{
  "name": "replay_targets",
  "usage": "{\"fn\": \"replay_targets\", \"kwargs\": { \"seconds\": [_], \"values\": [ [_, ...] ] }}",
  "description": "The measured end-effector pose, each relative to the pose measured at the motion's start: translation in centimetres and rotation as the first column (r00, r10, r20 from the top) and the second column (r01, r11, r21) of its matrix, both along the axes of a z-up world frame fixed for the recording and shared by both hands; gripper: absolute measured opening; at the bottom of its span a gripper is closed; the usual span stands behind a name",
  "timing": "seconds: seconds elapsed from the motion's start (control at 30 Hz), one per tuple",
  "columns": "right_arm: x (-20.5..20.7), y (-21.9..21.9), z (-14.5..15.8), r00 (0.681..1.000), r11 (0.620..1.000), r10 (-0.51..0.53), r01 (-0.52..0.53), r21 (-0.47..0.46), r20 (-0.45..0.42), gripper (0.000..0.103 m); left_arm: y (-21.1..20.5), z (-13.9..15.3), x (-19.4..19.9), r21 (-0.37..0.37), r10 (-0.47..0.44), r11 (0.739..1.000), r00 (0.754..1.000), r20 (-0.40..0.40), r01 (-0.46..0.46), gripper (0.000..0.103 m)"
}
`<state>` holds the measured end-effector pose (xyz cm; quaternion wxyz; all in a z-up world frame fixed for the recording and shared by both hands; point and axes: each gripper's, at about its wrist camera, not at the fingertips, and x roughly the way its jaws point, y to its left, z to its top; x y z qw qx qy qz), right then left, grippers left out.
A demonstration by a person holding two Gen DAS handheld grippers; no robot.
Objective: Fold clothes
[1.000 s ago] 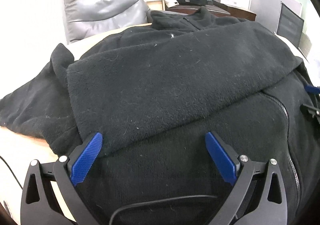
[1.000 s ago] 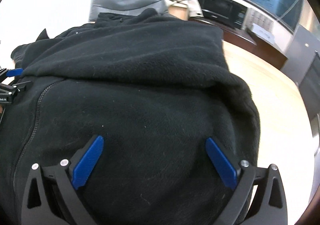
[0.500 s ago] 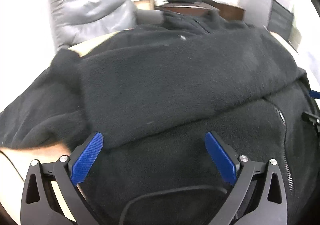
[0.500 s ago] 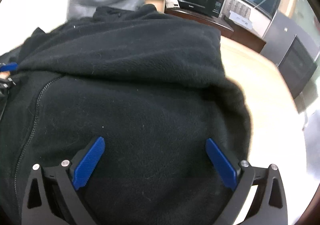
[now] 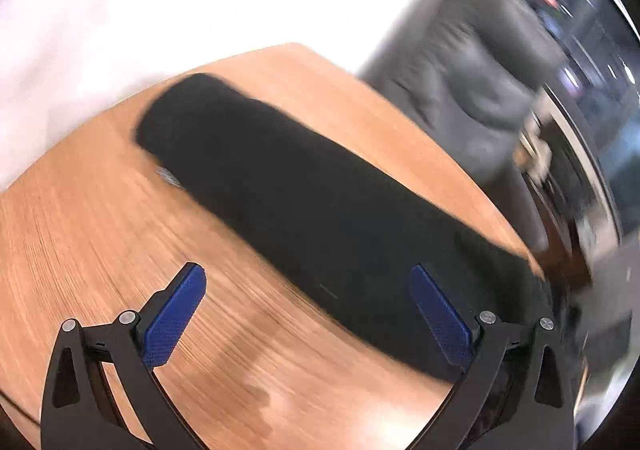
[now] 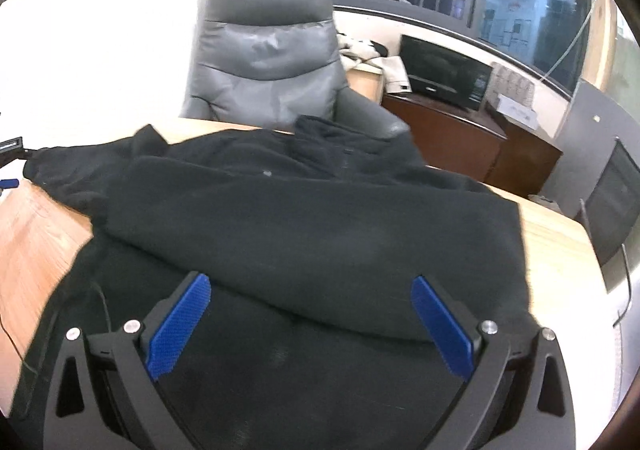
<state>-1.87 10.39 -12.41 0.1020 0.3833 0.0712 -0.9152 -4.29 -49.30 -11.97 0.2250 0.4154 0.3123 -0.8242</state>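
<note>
Black fleece jacket (image 6: 304,234) lies spread on the wooden table (image 6: 36,234), its collar toward the grey leather chair (image 6: 268,66) and one sleeve (image 5: 304,206) stretched long across the tabletop, running diagonally in the blurred left view. No writing on it is readable. The left gripper (image 5: 308,310) hangs wide apart over the sleeve and bare wood, holding nothing. The right gripper (image 6: 310,320) is spread wide above the folded body of the garment, empty too.
</note>
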Motion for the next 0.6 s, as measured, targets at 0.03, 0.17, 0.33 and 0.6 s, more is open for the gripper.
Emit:
{"fn": "replay_targets", "kwargs": {
  "seconds": [0.03, 0.17, 0.33, 0.6],
  "values": [
    [-0.1, -0.8, -0.1, 1.000, 1.000, 0.013, -0.013, 0.003, 0.005, 0.103, -1.5, -0.8, -0.6, 0.023, 0.019, 1.000, 1.000, 0.015, -0.019, 0.103],
    [-0.6, -3.6, -0.8, 0.998, 0.998, 0.055, -0.055, 0.019, 0.031, 0.103, -4.9, -3.7, -2.9, 0.069, 0.060, 0.996, 0.996, 0.060, -0.064, 0.102],
    [-0.4, -5.6, -0.9, 0.996, 0.997, 0.074, -0.076, 0.033, 0.050, 0.103, -6.1, -3.9, -5.3, 0.055, 0.108, 0.992, 0.994, 0.036, -0.110, 0.089],
    [-0.5, -6.4, -0.9, 0.995, 0.997, 0.073, -0.074, 0.028, 0.063, 0.103, -4.9, -3.3, -7.5, -0.021, 0.096, 0.995, 0.993, 0.072, -0.095, 0.012]
  ]
}}
